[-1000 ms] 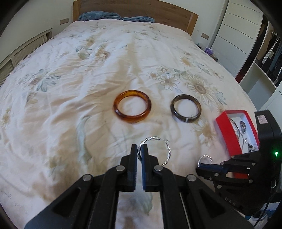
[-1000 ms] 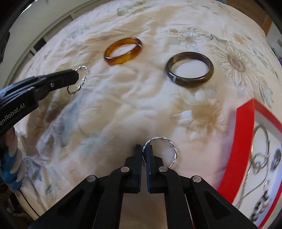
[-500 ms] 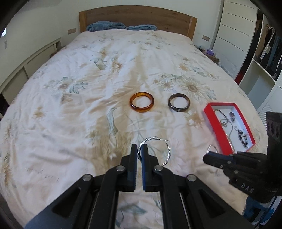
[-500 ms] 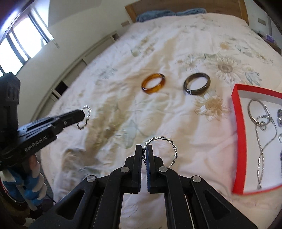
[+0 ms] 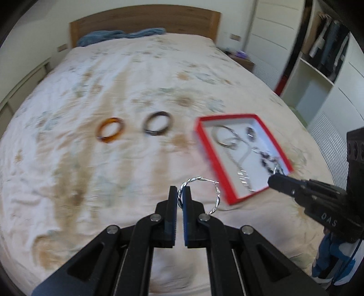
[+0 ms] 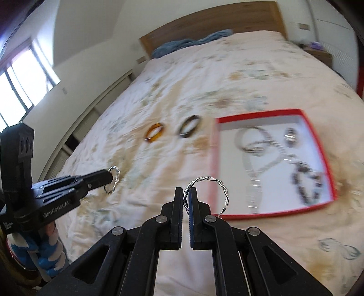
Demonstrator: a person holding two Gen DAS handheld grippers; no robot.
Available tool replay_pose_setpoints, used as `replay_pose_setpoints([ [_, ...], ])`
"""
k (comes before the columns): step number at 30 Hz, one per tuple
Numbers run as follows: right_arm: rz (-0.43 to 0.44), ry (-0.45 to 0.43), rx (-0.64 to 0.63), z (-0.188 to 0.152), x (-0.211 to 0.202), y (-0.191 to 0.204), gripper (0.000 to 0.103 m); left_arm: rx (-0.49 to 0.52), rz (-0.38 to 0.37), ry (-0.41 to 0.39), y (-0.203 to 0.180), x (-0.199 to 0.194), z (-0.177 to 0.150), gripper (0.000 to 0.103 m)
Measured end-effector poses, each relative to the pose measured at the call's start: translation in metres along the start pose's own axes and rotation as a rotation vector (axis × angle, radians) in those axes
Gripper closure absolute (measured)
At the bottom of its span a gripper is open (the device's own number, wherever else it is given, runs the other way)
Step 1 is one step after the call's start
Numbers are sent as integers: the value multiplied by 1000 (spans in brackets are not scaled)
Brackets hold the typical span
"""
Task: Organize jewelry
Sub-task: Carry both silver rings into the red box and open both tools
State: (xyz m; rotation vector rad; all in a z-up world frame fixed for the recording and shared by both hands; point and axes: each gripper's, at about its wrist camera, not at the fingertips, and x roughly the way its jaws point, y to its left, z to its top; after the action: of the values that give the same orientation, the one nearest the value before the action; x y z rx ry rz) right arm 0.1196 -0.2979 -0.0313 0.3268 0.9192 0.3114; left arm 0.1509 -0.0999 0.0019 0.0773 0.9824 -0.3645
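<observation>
My left gripper (image 5: 179,193) is shut on a twisted silver hoop earring (image 5: 212,190), held above the bed just left of the red jewelry box (image 5: 203,142). My right gripper (image 6: 186,194) is shut on a matching twisted silver hoop (image 6: 218,182), near the box's left wall (image 6: 212,164). The box holds a silver bangle (image 6: 252,139), a ring (image 6: 290,135), a chain and a dark bead bracelet (image 6: 307,182). An amber bangle (image 5: 110,133) and a dark brown bangle (image 5: 157,123) lie on the floral bedspread (image 5: 91,95). The right gripper also shows in the left wrist view (image 5: 276,174), over the box's near corner.
A wooden headboard (image 5: 145,21) with blue towels (image 5: 118,35) is at the far end. White wardrobes and open shelves (image 5: 318,52) stand to the right of the bed. A window (image 6: 20,91) and low wall cabinets are on the left.
Both grippers have swung right toward the red box with their hoops still held. The box now sits closer and more central. The view is motion-blurred.
</observation>
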Motion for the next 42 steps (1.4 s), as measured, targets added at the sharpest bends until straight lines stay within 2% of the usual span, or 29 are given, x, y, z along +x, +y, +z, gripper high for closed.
replay_pose_setpoints([
  [4, -45, 4, 43, -1, -12, -51, 98, 60, -31, 38, -49, 31, 10, 99],
  [8, -67, 13, 53, 6, -11, -84, 98, 93, -43, 62, -83, 64, 25, 99],
  [12, -71, 33, 49, 16, 1, -105, 98, 102, -36, 101, -101, 101, 36, 99],
  [16, -79, 92, 42, 21, 26, -123, 98, 106, -22, 152, -111, 137, 42, 99],
  [23, -93, 165, 23, 24, 55, -140, 98, 100, 5, 200, -113, 176, 42, 99],
  [30, -98, 228, 17, 20, 71, -148, 98, 116, 25, 192, -114, 184, 38, 99],
  [38, -124, 252, 13, 19, 74, -149, 97, 142, 40, 170, -116, 184, 37, 98],
  [42, -139, 255, 15, 20, 72, -150, 92, 151, 43, 172, -117, 183, 37, 98],
])
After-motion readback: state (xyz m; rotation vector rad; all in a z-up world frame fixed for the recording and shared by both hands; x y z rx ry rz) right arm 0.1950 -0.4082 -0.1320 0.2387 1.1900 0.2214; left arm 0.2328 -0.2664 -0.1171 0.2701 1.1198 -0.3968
